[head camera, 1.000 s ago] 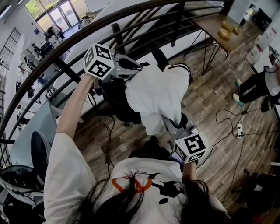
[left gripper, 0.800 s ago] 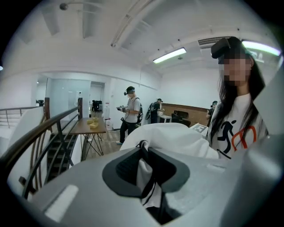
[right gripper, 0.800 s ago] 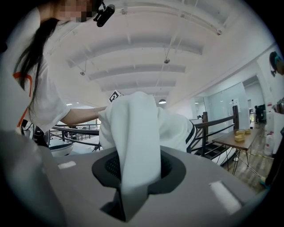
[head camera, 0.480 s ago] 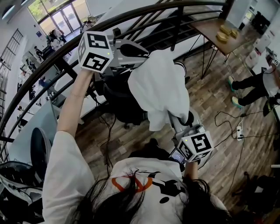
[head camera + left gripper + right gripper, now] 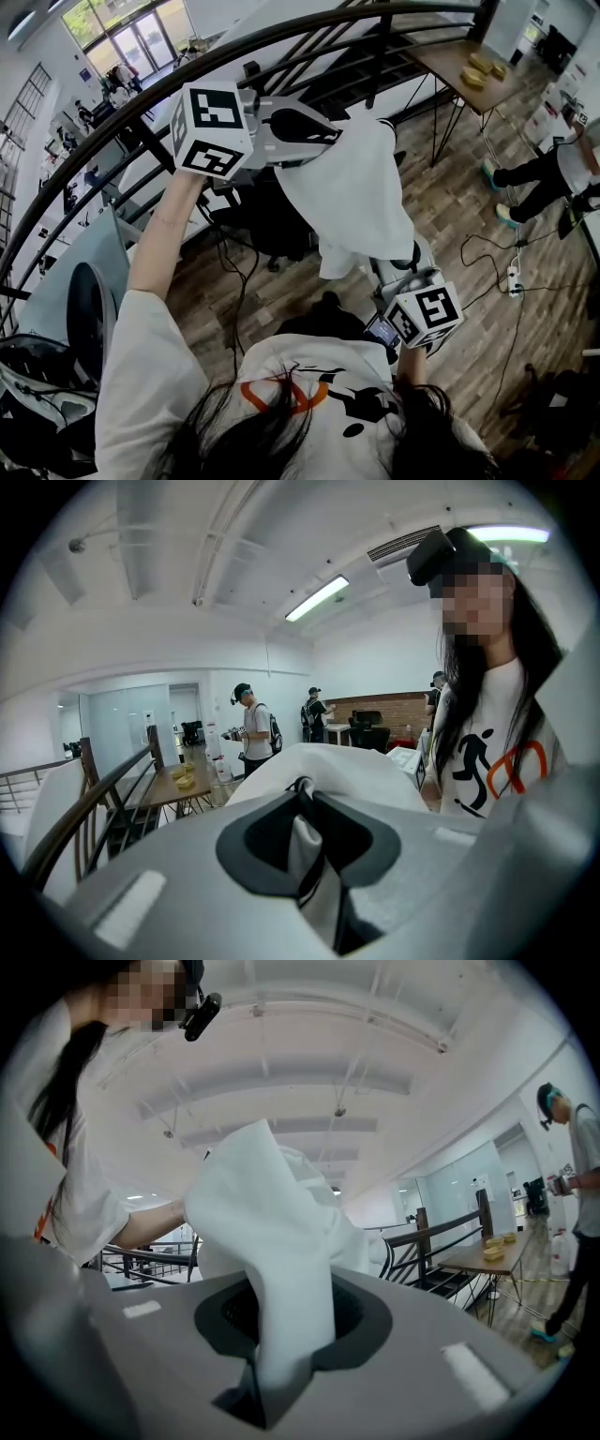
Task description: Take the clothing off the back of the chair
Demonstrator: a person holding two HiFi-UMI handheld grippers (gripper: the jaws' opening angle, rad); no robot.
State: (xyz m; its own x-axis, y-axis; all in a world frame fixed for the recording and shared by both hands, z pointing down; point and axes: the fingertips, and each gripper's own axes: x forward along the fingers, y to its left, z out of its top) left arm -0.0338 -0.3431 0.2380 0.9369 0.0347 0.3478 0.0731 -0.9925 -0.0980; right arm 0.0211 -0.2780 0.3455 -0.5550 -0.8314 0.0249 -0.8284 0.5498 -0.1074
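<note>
A white garment [image 5: 352, 192] with dark trim hangs in the air between my two grippers, lifted above the black office chair [image 5: 267, 220]. My left gripper [image 5: 323, 134] is raised high at the upper left and is shut on the garment's top edge [image 5: 309, 841]. My right gripper [image 5: 398, 272] sits lower, near my body, shut on the garment's bottom edge [image 5: 281, 1307]. In the right gripper view the cloth rises from the jaws up toward my left arm. Most of the chair's back is hidden behind the cloth.
A dark curved stair railing [image 5: 141, 103] runs behind the chair. A wooden table [image 5: 469, 56] with yellow items stands at the upper right. Cables and a power strip [image 5: 514, 277] lie on the wood floor. A person's legs [image 5: 530, 178] show at the right edge.
My left gripper has risen and pulled the garment up and away from the chair back. The right gripper has followed slightly upward with the lower edge, and the cloth now hangs stretched between them.
</note>
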